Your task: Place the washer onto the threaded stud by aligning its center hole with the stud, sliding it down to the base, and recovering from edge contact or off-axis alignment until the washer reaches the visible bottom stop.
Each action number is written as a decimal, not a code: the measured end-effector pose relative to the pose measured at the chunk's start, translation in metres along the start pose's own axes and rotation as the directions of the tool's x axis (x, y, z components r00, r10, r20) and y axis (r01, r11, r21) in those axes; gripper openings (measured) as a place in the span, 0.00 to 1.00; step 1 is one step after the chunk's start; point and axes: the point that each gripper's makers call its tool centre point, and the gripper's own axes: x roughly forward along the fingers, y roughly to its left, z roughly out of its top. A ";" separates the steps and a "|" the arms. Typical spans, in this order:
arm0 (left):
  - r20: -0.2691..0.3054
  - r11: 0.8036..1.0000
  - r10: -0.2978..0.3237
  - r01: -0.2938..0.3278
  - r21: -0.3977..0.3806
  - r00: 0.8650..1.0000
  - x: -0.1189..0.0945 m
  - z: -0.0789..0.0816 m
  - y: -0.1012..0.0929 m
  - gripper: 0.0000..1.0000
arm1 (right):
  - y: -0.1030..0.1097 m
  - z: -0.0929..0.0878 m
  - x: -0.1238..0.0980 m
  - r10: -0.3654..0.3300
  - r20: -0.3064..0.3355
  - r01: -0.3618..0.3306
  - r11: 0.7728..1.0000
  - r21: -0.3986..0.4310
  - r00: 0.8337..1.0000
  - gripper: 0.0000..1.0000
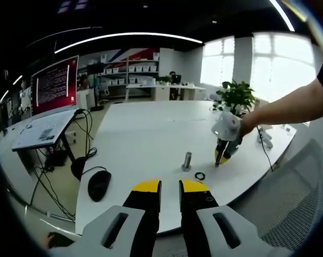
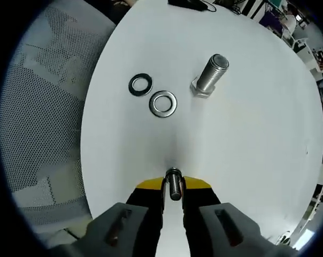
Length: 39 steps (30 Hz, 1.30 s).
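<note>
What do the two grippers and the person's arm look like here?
Both the left gripper and the right gripper have black jaws with yellow tips on light grey slotted bodies. The person's arm wears a dark sleeve at the picture's edge.

Just ahead of the right gripper's yellow-tipped black plastic fingers [image 2: 196, 184], a smooth, matt white tabletop [image 2: 247, 128] carries a bright brushed-metal threaded stud [image 2: 210, 74], its shank ridged and faintly glossy. Beside it lie a shiny silver flat metal washer [image 2: 163, 103] and a darker, duller grey metal washer [image 2: 140, 84]. Between those fingers sits a small polished metal pin [image 2: 174, 190]. Off to the fingers' left, a grey perforated mesh chair back [image 2: 38, 107] looks rough and woven.
</note>
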 end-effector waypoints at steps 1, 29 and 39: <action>-0.001 1.000 0.000 0.000 0.000 1.000 0.000 0.000 0.000 0.11 | 0.000 -0.001 0.001 0.001 -0.001 -0.001 1.000 0.001 1.000 0.14; 0.028 1.000 -0.009 0.009 -0.012 1.000 -0.003 0.003 -0.002 0.11 | 0.039 0.024 -0.191 -0.416 0.608 -0.025 0.812 0.583 0.677 0.69; 0.036 1.000 -0.008 0.008 -0.019 0.999 -0.003 0.005 -0.002 0.11 | 0.071 -0.018 -0.201 -0.571 0.583 -0.108 0.655 0.748 0.578 0.85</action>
